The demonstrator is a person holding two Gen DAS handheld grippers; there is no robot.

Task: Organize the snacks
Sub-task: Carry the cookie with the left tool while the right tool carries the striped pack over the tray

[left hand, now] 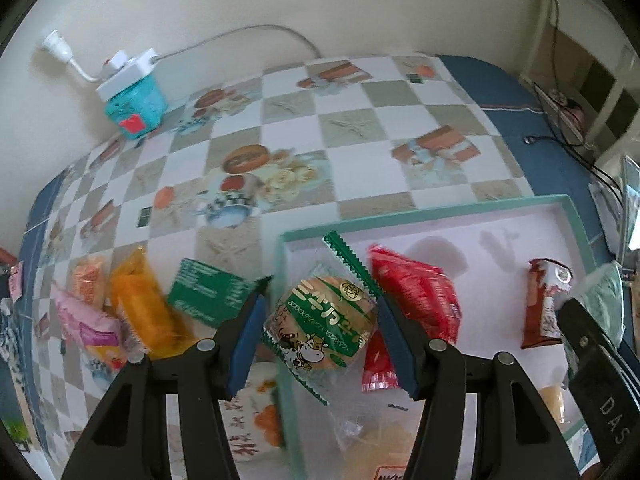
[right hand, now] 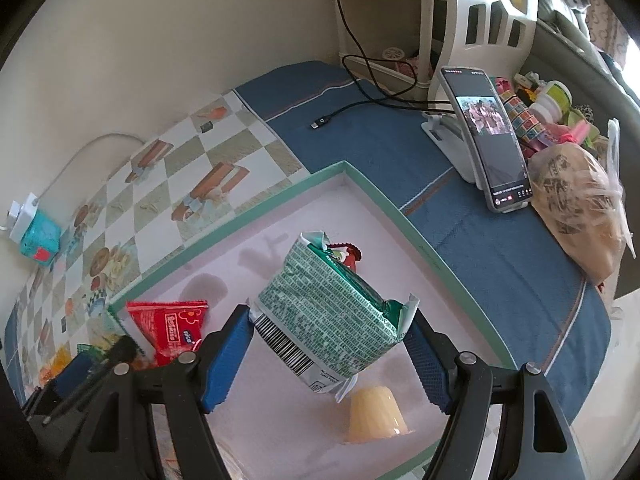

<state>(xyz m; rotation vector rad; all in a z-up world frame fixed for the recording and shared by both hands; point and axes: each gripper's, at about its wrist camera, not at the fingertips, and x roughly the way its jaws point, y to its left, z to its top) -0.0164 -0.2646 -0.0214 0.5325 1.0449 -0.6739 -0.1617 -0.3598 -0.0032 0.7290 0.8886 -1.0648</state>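
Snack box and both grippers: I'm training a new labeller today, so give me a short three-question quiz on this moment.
1. True or false: the left gripper holds a round cracker packet printed with a cow.
2. What does the right gripper hold? A) red packet B) green-and-white snack bag C) jelly cup
3. Fill in: the yellow jelly cup sits inside the ____.

Key: 1 true; 2 B, the green-and-white snack bag, while the red packet lies in the box; 3 box, the green-rimmed box.
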